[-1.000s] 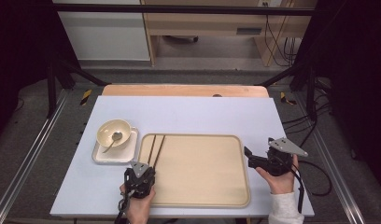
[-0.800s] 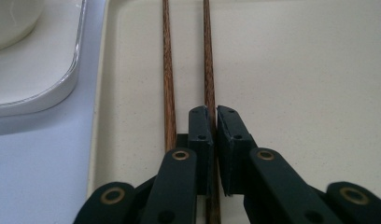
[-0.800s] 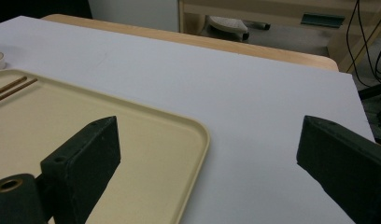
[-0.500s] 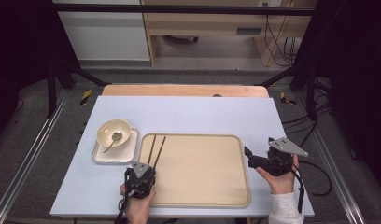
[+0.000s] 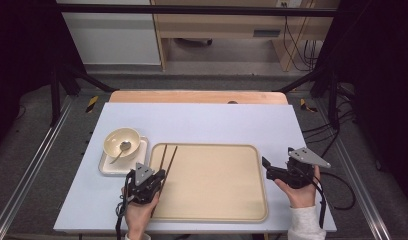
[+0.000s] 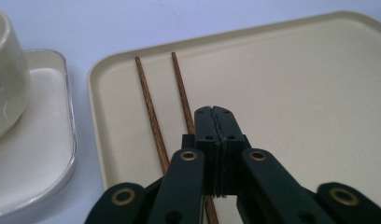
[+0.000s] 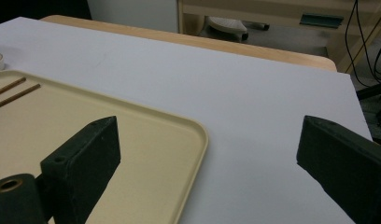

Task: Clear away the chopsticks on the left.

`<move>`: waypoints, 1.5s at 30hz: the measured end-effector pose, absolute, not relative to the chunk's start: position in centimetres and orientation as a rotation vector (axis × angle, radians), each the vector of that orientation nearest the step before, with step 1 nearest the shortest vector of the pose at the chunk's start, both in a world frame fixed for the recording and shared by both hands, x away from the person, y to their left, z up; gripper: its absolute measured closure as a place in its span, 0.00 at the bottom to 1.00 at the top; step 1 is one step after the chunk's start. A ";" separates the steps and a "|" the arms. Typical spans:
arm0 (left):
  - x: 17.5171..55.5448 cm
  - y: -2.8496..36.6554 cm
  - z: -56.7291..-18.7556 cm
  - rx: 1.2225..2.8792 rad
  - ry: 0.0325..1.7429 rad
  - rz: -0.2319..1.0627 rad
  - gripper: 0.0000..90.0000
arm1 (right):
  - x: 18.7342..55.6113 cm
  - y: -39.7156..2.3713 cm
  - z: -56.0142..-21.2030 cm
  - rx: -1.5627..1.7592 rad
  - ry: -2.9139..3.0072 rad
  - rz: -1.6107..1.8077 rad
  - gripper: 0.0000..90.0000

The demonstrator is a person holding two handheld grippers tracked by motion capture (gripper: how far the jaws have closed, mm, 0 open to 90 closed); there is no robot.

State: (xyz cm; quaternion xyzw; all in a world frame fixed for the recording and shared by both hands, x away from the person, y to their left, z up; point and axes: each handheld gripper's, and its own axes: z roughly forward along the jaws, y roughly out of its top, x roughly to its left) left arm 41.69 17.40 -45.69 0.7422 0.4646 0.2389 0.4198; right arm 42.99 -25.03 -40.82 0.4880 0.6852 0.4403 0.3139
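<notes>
On the left side of the beige tray, two brown chopsticks lay side by side, pointing away from the person and slightly splayed at their far ends. The left gripper hovered over their near ends, and its jaws had just been closing: in the left gripper view they met flush, pad against pad, with nothing pinched between them, while the right-hand chopstick ran underneath them and the other chopstick lay just to the side. By that reading the placing of the chopsticks looked finished and the hand was free of them. Beside the tray, on the pale table, a cream bowl with a spoon in it sat on a small white dish, not yet on the tray; moving it over seemed the likely remaining work. At the tray's right edge the right gripper waited with its jaws spread wide and empty.
</notes>
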 end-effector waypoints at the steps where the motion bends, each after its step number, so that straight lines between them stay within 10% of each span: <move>1: 42.0 17.5 -45.7 1.868 1.142 0.579 1.00 | 43.0 -25.0 -40.8 1.285 1.808 1.158 0.07; 45: 46.4 17.5 -47.7 2.150 0.984 0.524 1.00 | 43.0 -25.0 -40.9 1.286 1.810 1.155 0.07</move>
